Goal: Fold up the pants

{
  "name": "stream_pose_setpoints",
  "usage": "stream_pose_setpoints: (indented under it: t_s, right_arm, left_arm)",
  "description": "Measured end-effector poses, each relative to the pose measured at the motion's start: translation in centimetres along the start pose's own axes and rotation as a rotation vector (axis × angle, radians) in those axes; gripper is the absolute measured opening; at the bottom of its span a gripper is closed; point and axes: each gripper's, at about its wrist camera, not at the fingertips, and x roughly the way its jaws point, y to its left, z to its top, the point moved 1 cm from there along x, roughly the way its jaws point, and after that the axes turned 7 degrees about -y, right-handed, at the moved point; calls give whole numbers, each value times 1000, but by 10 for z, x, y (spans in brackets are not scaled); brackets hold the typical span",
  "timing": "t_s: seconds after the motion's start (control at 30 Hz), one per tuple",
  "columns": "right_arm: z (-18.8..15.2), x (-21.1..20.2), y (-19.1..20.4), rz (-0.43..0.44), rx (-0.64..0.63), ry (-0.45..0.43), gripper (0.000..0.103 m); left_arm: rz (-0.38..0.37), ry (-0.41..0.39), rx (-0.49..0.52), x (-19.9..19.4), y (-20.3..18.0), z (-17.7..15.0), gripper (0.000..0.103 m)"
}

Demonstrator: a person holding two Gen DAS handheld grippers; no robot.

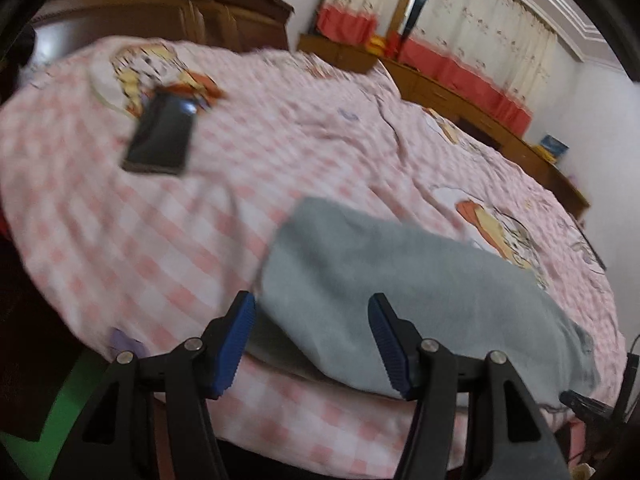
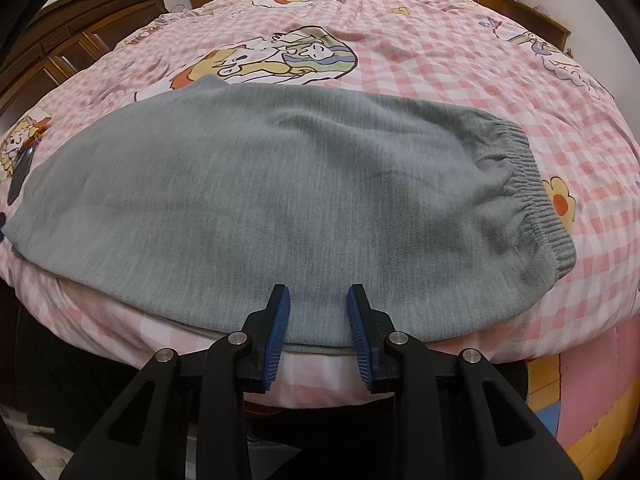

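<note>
Grey fleece pants (image 2: 280, 200) lie folded flat along the near edge of a bed with a pink checked cover (image 2: 440, 60). Their ribbed elastic waistband (image 2: 536, 200) is at the right in the right wrist view. The pants also show in the left wrist view (image 1: 400, 280), reaching away to the right. My right gripper (image 2: 318, 300) is open and empty, just above the pants' near edge. My left gripper (image 1: 312, 312) is open and empty, over the pants' left end near the bed edge.
A black phone (image 1: 162, 134) lies on the cover, far left of the pants; its edge shows in the right wrist view (image 2: 22, 172). A dark wooden wardrobe (image 2: 72, 40) stands left, a wooden bench and curtains (image 1: 460, 60) behind the bed. Colourful floor mats (image 2: 580, 400) lie lower right.
</note>
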Motion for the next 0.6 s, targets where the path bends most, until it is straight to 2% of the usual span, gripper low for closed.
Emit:
stream_pose_setpoints:
  t_s: [0.1, 0.27, 0.4, 0.47, 0.53, 0.6]
  right_arm:
    - [0, 0, 0, 2, 1, -1, 31]
    - [0, -1, -1, 5, 0, -1, 31]
    - [4, -8, -5, -5, 10, -17, 31]
    - [7, -10, -8, -7, 19, -26, 31]
    - [7, -10, -9, -6, 26, -28, 31]
    - [7, -8, -9, -3, 30, -20, 31]
  left_arm:
    - [16, 22, -4, 1, 7, 1, 62]
    - [55, 126, -49, 23, 14, -14, 62]
    - [38, 182, -121, 39, 16, -28, 62]
    - [23, 182, -167, 43, 15, -32, 61]
    - [32, 164, -156, 45, 10, -33, 61]
    - [64, 152, -124, 48, 6, -35, 49]
